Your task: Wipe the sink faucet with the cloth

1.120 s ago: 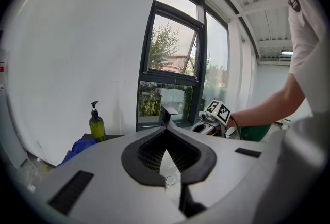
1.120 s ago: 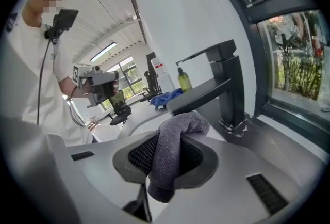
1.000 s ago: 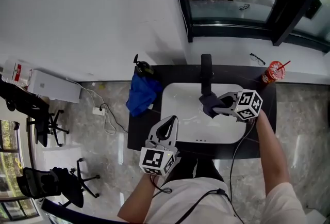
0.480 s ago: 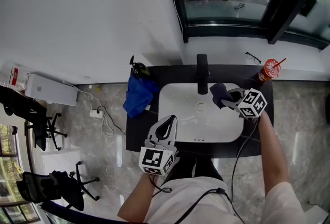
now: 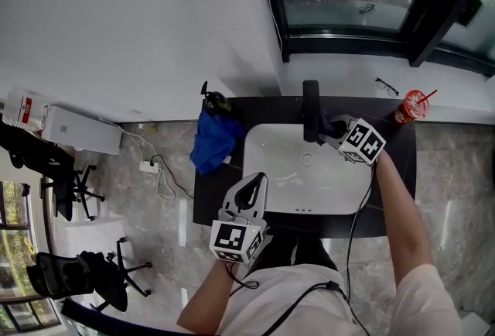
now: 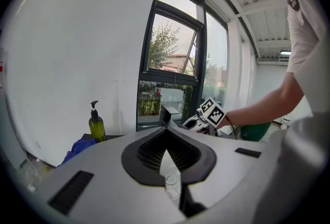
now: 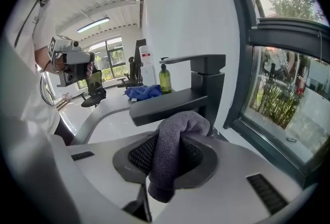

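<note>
1. Pinching a fold of the grey cloth [image 7: 178,150], the right gripper [image 5: 332,133] is holding it just beside the faucet [image 5: 310,110], over the sink [image 5: 271,172].
2. The left gripper [image 5: 251,186] is hovering, jaws together, empty.
3. The cloth is looking soft and light; a bunched fold probably grips best.

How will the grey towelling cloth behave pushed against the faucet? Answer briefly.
Probably floppy: the grey towelling cloth droops in a fold from the right gripper. Likely light and grippy, given its looped weave. It should mould round the dark square faucet.
</note>
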